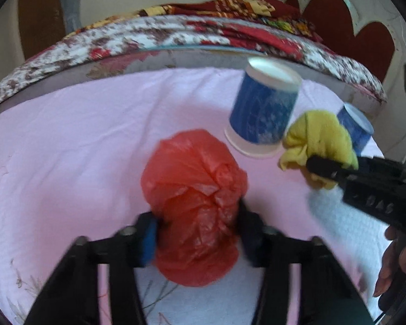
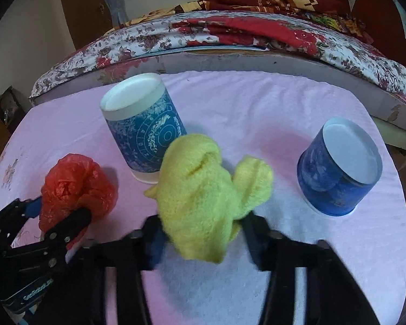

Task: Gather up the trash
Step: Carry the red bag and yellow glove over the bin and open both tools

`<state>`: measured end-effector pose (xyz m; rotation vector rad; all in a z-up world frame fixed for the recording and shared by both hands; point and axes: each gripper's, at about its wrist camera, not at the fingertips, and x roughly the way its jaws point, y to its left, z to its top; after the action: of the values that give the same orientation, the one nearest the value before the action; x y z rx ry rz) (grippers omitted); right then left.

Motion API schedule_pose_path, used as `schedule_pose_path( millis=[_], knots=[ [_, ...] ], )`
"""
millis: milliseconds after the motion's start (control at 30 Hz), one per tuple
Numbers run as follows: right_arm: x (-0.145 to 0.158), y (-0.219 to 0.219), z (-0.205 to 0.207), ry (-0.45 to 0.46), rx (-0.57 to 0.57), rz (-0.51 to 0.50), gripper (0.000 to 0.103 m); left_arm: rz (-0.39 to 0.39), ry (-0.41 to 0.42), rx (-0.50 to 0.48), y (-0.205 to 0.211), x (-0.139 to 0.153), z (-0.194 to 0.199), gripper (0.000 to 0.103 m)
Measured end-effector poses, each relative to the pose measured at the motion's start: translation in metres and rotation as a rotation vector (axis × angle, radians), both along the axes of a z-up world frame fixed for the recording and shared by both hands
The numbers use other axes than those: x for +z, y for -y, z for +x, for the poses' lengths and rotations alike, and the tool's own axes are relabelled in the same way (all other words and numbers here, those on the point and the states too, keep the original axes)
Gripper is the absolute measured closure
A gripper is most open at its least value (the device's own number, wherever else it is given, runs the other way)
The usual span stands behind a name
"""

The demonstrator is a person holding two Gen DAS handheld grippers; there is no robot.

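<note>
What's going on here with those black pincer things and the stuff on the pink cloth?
A person is tidying up with a hand-held tool in each hand. The left tool is pinched on a crumpled red plastic bag, and the right tool is pinched on a yellow fuzzy cloth. Two blue paper cups stand upside down on the pink cloth, untouched.

Red plastic bag (image 1: 195, 211): crumpled into a ball, glossy and creased, pinched between the pads of my left gripper (image 1: 197, 241) over the pink tabletop (image 1: 67, 149).

Yellow fuzzy cloth (image 2: 203, 197): bunched and folded, clamped in my right gripper (image 2: 203, 241).

Two blue patterned paper cups (image 2: 146, 127) (image 2: 338, 168): both stood upside down behind these.
</note>
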<state>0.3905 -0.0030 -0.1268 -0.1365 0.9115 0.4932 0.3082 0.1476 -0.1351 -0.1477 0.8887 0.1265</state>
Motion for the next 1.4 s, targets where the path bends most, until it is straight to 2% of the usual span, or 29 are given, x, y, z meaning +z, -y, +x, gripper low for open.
schedule_pose_path(
  millis=[67, 133, 300, 500, 733, 1067, 1400],
  knots=[
    [0.005, 0.007, -0.009, 0.009, -0.001, 0.016, 0.065, 0.016, 0.01, -0.022, 0.004, 0.004, -0.006, 0.065],
    [0.012, 0.014, -0.022, 0.039, -0.001, 0.011, 0.066, 0.009, 0.028, -0.032, 0.008, 0.011, -0.016, 0.066],
    [0.028, 0.042, -0.059, 0.101, -0.015, -0.006, 0.066, 0.021, 0.119, -0.053, 0.026, 0.039, -0.052, 0.066],
    [0.043, 0.094, -0.115, 0.145, -0.062, -0.014, 0.066, 0.05, 0.164, -0.105, 0.056, 0.059, -0.088, 0.066],
    [0.05, 0.164, -0.173, 0.181, -0.138, -0.024, 0.066, 0.041, 0.168, -0.187, 0.105, 0.061, -0.113, 0.066],
    [0.064, 0.249, -0.228, 0.208, -0.245, -0.027, 0.066, 0.043, 0.203, -0.325, 0.191, 0.072, -0.14, 0.066],
    [0.057, 0.332, -0.271, 0.194, -0.375, -0.034, 0.065, 0.041, 0.204, -0.504, 0.278, 0.069, -0.161, 0.066]
  ],
)
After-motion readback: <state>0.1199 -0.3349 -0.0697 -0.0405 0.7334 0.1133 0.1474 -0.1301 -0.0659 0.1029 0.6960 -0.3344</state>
